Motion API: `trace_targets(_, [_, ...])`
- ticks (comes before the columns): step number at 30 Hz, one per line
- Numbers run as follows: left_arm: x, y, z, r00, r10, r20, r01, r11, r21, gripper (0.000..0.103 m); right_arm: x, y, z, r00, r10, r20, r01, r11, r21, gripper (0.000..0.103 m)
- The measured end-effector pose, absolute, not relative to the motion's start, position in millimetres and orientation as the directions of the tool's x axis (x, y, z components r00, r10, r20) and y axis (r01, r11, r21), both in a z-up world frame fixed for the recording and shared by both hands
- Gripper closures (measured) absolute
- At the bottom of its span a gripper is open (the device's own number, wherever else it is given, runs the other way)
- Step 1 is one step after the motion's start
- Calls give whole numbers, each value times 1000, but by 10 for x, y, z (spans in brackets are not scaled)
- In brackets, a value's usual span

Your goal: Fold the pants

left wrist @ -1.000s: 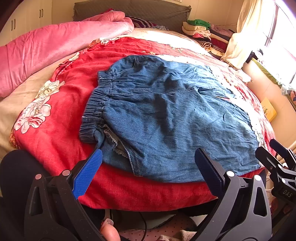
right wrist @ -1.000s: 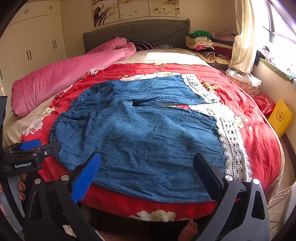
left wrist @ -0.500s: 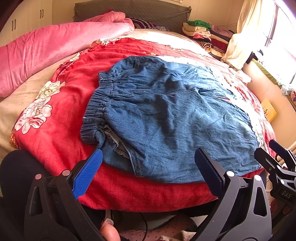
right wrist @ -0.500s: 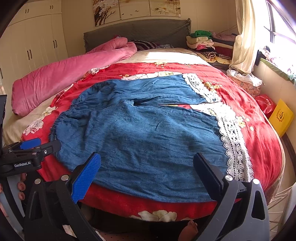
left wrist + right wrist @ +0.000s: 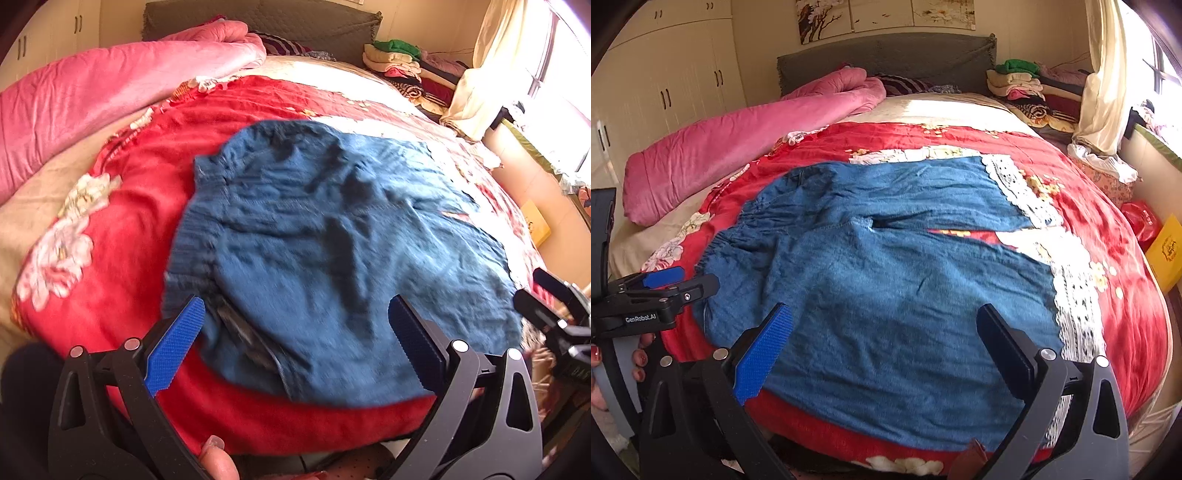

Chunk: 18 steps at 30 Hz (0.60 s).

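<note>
Blue denim pants (image 5: 886, 266) with white lace cuffs (image 5: 1075, 291) lie spread flat on the red floral bedspread (image 5: 1126, 302), waistband to the left, legs to the right. In the left wrist view the pants (image 5: 332, 240) fill the middle, with the elastic waistband (image 5: 192, 251) at left. My left gripper (image 5: 295, 332) is open and empty, hovering over the near waist corner. My right gripper (image 5: 882, 339) is open and empty above the near leg's edge. Each gripper shows at the edge of the other's view: the left gripper (image 5: 665, 288) and the right gripper (image 5: 554, 306).
A rolled pink quilt (image 5: 738, 147) lies along the bed's left side. Stacked folded clothes (image 5: 1019, 81) sit at the far right by the headboard. A curtain (image 5: 1100, 92), a yellow bag (image 5: 1167, 251) and a red bag (image 5: 1143, 221) stand on the right.
Both grippers have moved forward and closer to the pants' near edge. The left wrist view is now motion-blurred. The pants have not moved.
</note>
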<state>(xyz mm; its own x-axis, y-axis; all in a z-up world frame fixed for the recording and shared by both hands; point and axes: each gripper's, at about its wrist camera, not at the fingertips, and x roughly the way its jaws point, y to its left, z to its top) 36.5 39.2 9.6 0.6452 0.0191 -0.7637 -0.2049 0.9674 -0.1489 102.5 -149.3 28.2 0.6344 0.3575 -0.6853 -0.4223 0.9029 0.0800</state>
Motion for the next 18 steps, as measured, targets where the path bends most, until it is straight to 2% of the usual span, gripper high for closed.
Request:
trace_targets(9, [1280, 1024, 84, 597, 110, -795, -203, 979, -17, 9, 2120, -1044, 548, 567, 423, -707, -530, 844, 79, 4])
trace_targets(13, [1637, 1247, 13, 580, 97, -809, -176, 984, -8, 9, 2579, -713, 501, 531, 402, -746, -597, 802, 7, 4])
trace_targets(18, [2014, 1460, -98, 584, 53, -810, -155, 987, -47, 10, 3093, -355, 352, 437, 443, -783, -660, 749, 56, 4])
